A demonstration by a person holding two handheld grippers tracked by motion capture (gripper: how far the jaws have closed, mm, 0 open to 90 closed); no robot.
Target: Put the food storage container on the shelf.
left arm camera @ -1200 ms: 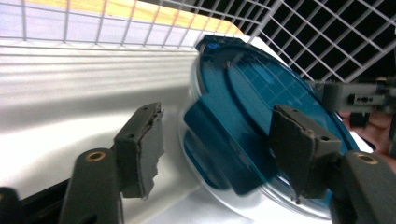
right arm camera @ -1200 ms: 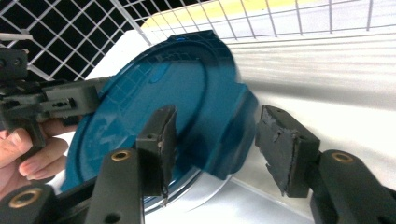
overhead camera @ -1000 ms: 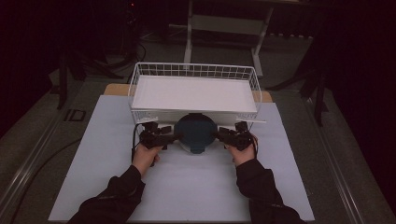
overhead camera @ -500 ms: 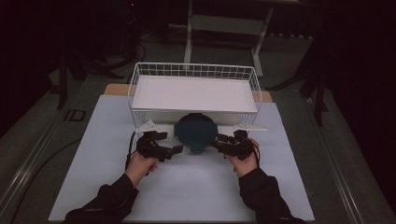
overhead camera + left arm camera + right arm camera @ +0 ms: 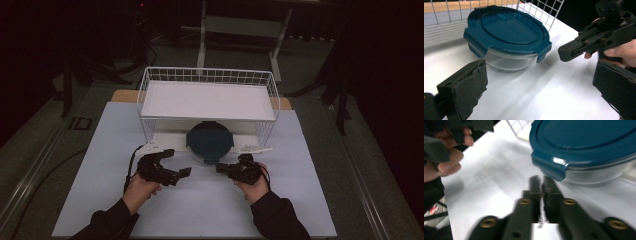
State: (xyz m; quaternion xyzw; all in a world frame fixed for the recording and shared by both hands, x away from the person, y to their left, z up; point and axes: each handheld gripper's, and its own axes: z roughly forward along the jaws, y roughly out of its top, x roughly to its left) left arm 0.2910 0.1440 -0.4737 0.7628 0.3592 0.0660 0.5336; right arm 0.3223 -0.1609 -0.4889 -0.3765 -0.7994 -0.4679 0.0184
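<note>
High view shows your two hands at the near side of the white table [image 5: 300,200]. A round box [image 5: 210,141] with a blue lid sits on the table, partly under the front edge of the white wire basket [image 5: 207,76]. The box is between your two tools and a bit farther away than they are.

Your left gripper [image 5: 176,162] is near the box but not touching it. Its jaws have just been opening and now stand spread wide, with nothing between them. In the left gripper view, the box [image 5: 507,37] sits past the two black pads.

Your right gripper [image 5: 220,168] is just beside the box, not touching it. Its jaws have just been closing and are pressed together on nothing. In the right gripper view, the blue lid [image 5: 589,142] is right above the jaw tips.
</note>
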